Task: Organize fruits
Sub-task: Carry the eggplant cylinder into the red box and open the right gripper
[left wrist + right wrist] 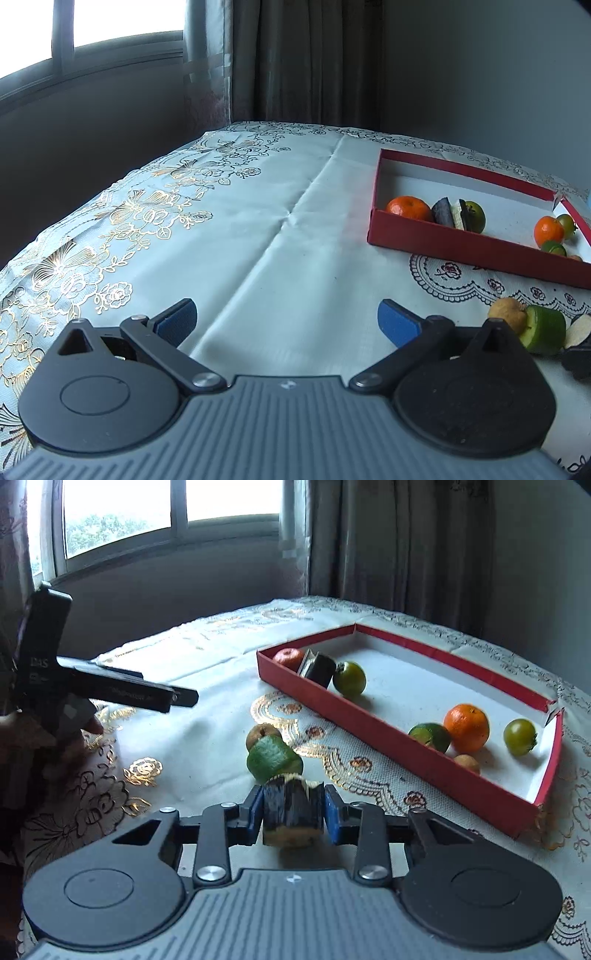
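Observation:
My right gripper point(293, 810) is shut on a dark-skinned fruit chunk point(291, 808) with pale flesh, just above the tablecloth. Right in front of it lie a green cut fruit point(273, 758) and a small brown fruit point(262, 734); the left wrist view shows them as the green piece point(545, 330) and the brown fruit point(508, 314). A red box point(369, 716) to the right holds an orange point(466, 726), green round fruits point(349, 678), another dark chunk point(318, 668) and smaller pieces. My left gripper point(286, 325) stands open over bare cloth, nothing between its fingers.
The table carries a pale embroidered cloth point(258, 221) and a lace doily point(332, 746) under the loose fruit. A window and curtains stand behind the table. A hand point(74, 738) holds the left gripper at the left of the right wrist view.

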`<state>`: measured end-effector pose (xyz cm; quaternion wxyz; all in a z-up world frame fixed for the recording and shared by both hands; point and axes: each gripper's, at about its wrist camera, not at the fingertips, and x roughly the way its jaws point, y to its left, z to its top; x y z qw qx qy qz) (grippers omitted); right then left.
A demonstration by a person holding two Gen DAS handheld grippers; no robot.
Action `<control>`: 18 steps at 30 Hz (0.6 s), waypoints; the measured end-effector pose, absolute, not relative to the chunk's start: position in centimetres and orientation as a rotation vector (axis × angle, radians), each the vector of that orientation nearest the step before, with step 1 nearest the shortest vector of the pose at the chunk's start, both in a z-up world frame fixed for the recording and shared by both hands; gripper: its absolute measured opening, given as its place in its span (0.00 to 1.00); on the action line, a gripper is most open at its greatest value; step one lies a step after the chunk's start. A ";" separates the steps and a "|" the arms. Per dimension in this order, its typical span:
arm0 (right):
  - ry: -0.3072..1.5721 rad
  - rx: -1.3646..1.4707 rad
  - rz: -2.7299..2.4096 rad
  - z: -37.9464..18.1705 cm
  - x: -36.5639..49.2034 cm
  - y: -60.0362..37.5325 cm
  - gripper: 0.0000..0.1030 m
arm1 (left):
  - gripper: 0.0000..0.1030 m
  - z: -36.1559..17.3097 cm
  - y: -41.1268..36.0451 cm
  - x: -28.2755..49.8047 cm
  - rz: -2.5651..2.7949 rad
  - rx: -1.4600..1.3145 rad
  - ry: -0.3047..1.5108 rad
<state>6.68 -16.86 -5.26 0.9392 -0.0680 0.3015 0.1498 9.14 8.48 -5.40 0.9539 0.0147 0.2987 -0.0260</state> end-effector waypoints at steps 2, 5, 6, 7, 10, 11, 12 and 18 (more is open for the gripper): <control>0.589 -0.127 0.300 -4.3 6.3 -17.2 0.32 | 1.00 -5.4 8.5 9.1 -0.051 0.031 0.606; 0.534 -0.101 0.275 -2.5 5.8 -18.0 0.32 | 1.00 -5.4 8.4 9.1 -0.051 0.031 0.606; 0.512 -0.090 0.269 -1.9 5.8 -18.2 0.32 | 1.00 -5.4 8.4 9.2 -0.051 0.031 0.607; 0.485 -0.079 0.261 -1.2 5.7 -18.4 0.32 | 1.00 -5.4 8.4 9.1 -0.052 0.031 0.607; 0.412 -0.060 0.228 0.5 6.2 -18.7 0.32 | 1.00 -5.4 8.4 9.2 -0.051 0.031 0.606; 0.399 -0.055 0.212 0.9 6.8 -18.7 0.32 | 1.00 -5.4 8.4 9.2 -0.052 0.031 0.607; 0.396 -0.053 0.193 1.1 7.5 -18.6 0.32 | 1.00 -5.4 8.4 9.2 -0.051 0.031 0.606; 0.521 -0.019 0.047 -0.7 14.9 -19.5 0.32 | 1.00 -5.4 8.4 9.2 -0.053 0.030 0.608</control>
